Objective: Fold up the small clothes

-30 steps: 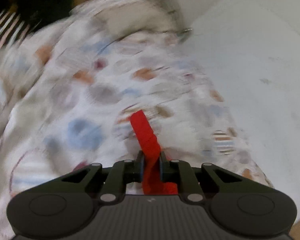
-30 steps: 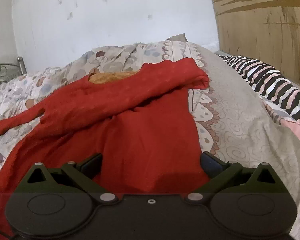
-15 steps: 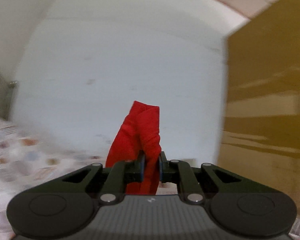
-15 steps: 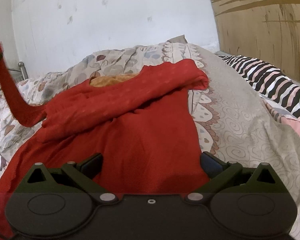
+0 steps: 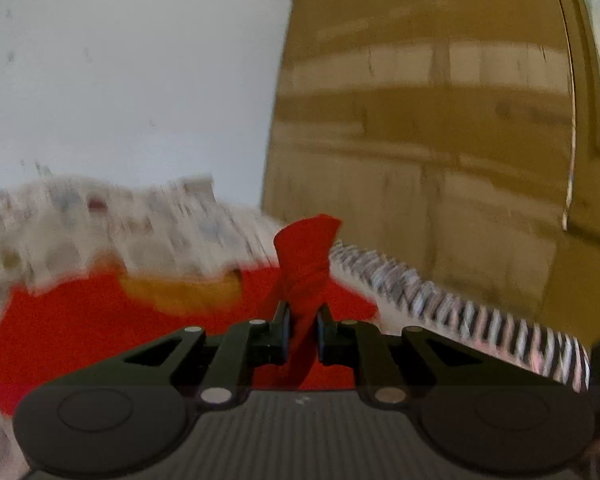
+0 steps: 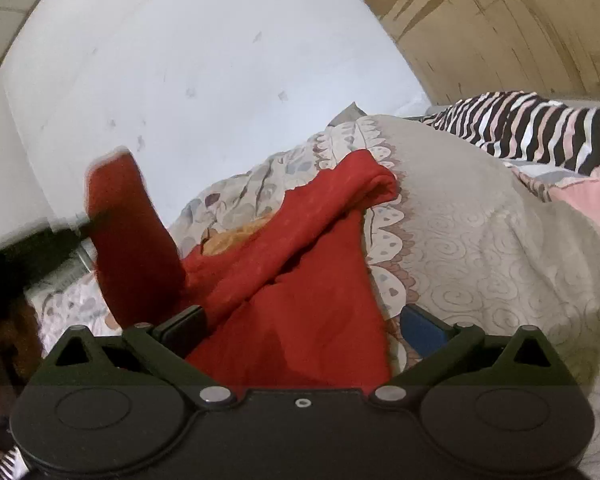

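Note:
A red garment [image 6: 300, 280] with an orange lining at the neck [image 6: 236, 236] lies spread on the bed. My left gripper [image 5: 302, 330] is shut on one red sleeve [image 5: 306, 256] and holds it lifted above the garment; the raised sleeve [image 6: 128, 236] also shows at the left of the right wrist view. The garment's body [image 5: 100, 320] and orange neck [image 5: 184, 292] lie below the left gripper. My right gripper [image 6: 300, 326] is open, its jaws wide apart over the lower part of the garment, holding nothing.
A patterned grey and white bedcover [image 6: 480, 248] lies under the garment. A black, white and pink striped cloth [image 6: 540, 128] lies at the right. A wooden wardrobe [image 5: 440, 120] and a white wall [image 6: 200, 60] stand behind the bed.
My left gripper has swung right with the sleeve, from facing the wall to over the garment. My right gripper has tilted and shifted a little over the garment, still open.

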